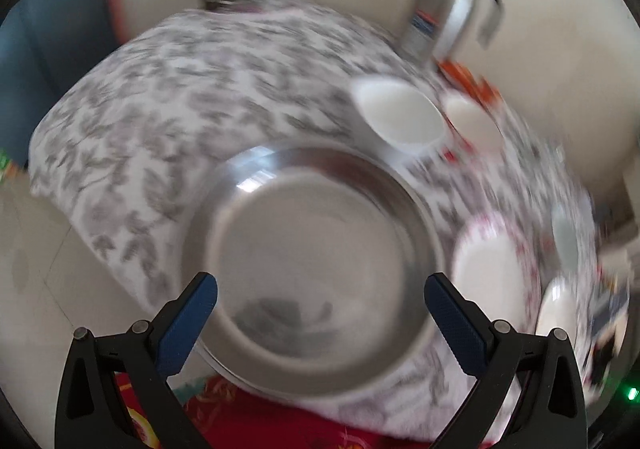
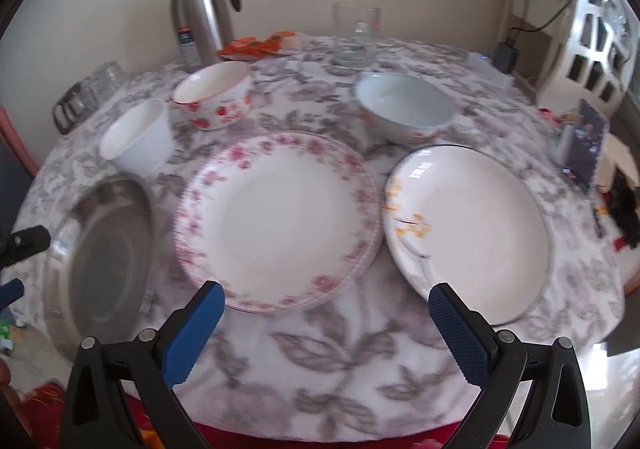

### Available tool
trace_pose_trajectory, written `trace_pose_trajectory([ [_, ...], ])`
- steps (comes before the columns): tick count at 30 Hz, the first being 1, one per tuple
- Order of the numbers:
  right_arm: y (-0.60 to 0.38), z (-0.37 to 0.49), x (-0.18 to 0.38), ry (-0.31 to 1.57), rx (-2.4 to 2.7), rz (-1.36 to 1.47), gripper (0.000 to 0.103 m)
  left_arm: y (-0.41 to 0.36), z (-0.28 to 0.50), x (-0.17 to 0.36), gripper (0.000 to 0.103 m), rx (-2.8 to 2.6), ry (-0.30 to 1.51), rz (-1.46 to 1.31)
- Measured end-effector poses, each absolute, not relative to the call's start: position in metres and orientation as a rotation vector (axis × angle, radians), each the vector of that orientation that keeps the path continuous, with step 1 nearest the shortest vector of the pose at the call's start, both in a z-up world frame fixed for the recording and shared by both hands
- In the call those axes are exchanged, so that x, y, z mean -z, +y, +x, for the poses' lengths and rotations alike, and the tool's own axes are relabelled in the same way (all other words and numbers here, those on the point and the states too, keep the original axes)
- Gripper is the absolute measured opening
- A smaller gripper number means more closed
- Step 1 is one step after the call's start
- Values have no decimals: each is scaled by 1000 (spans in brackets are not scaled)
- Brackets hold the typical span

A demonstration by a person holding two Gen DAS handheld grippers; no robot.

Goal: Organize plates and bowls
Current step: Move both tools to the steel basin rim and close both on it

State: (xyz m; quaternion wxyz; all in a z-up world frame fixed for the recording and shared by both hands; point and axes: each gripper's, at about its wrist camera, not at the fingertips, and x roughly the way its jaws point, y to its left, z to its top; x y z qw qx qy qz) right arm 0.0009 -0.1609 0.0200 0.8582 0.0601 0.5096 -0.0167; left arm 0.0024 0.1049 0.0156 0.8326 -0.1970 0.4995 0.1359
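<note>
A: What is on the round desk with the grey leaf-patterned cloth (image 2: 332, 357)?

B: A shiny round steel plate (image 1: 316, 269) lies at its left edge. Beside it sits a white plate with a pink flower rim (image 2: 278, 219), and right of that a white plate with yellow blossoms and a dark rim (image 2: 470, 229), the two rims nearly touching.

A: And the bowls?

B: Behind the plates: a plain white cup-shaped bowl (image 2: 138, 139), a white bowl with red flowers (image 2: 216, 95), and a pale blue-rimmed bowl (image 2: 404, 105) further right. A steel flask with a black handle (image 2: 198, 9) and a clear glass (image 2: 357, 33) stand at the back.

A: The fingers?

B: The left gripper (image 1: 320, 325) hovers over the steel plate, its blue fingers (image 1: 188, 329) spread wide, holding nothing. The right gripper (image 2: 326, 333) is equally wide and empty, near the front of the pink-rimmed plate.
</note>
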Motion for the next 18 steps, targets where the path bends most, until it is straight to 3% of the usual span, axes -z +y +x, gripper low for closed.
trace_pose_trajectory([
  [9,-108,18,-7,1102,-133,217,103,178,-1,-7,103,-381,935,-638],
  [18,-81,27,5,1148,-212,292,102,191,12,17,103,-395,1082,-591],
])
